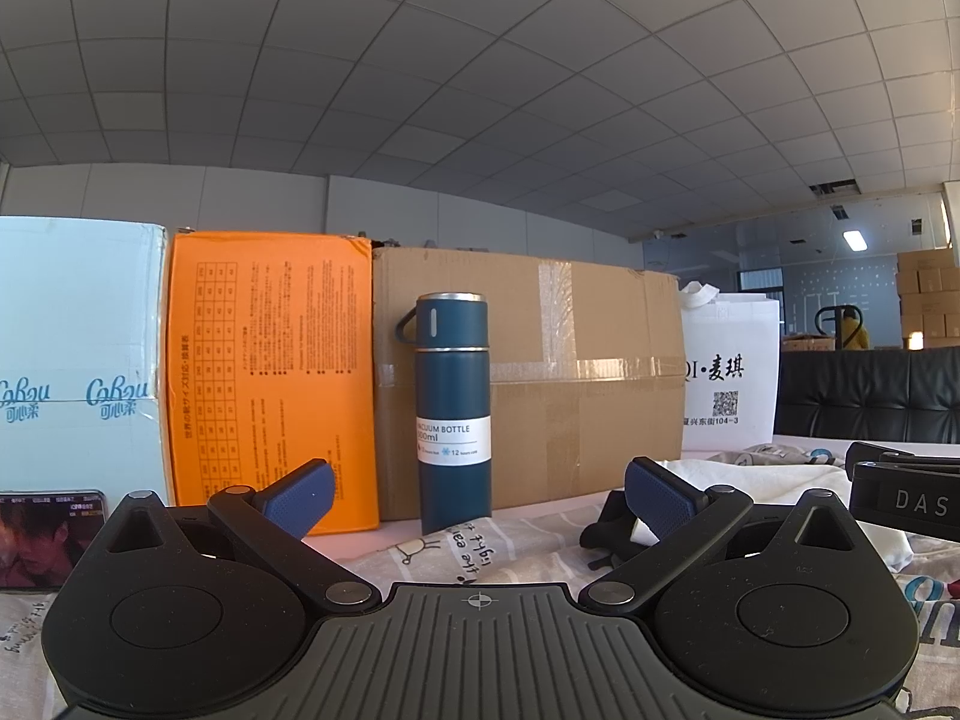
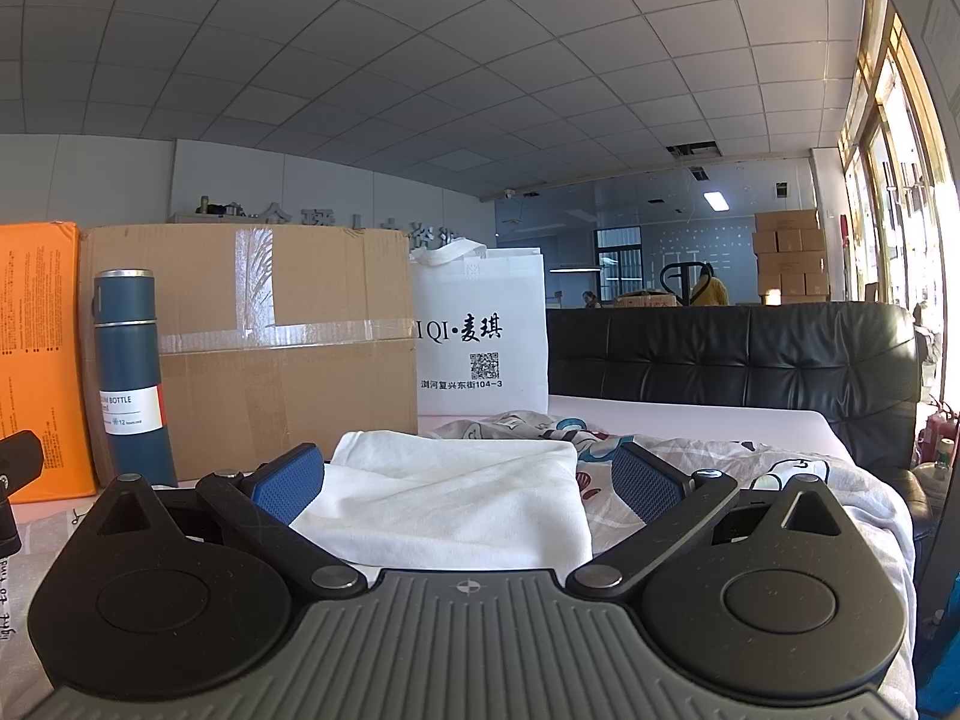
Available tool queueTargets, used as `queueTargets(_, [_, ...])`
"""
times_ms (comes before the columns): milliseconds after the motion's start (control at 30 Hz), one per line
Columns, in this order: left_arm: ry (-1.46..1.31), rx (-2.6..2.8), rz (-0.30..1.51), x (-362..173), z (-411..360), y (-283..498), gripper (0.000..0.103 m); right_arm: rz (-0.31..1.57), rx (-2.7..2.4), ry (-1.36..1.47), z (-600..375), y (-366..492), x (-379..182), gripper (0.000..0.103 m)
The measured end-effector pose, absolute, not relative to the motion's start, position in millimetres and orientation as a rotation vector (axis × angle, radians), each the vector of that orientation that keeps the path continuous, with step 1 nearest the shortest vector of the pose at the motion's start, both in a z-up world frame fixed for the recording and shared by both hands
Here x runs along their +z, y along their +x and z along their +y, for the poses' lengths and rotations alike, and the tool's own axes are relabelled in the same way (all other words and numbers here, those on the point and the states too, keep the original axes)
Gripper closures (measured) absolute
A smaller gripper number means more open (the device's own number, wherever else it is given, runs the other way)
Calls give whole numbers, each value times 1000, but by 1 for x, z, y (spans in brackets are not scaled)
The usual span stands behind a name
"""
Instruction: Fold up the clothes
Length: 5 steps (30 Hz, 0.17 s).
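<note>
Right wrist view shows the white garment [image 2: 456, 498] lying just right of the blue vacuum bottle [image 2: 135, 378], both right gripper [image 2: 465, 477] and left gripper [image 1: 477, 495] spread wide, empty, so grasping an edge seems next.

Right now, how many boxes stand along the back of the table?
3, in a row: a pale blue box at the left, an orange box next, a taped brown carton behind the bottle. More may hide behind them.
</note>
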State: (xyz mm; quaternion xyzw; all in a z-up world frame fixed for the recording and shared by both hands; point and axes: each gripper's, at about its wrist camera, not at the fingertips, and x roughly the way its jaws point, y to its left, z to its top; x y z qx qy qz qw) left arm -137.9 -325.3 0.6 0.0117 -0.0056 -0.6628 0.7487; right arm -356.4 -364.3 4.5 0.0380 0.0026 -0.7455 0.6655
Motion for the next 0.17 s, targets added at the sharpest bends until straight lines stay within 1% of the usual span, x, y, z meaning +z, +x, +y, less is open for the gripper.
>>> queueTargets(167, [26, -1449, -13, 1, -326, -137, 0, 6, -1683, 86, -364, -357, 5, 0])
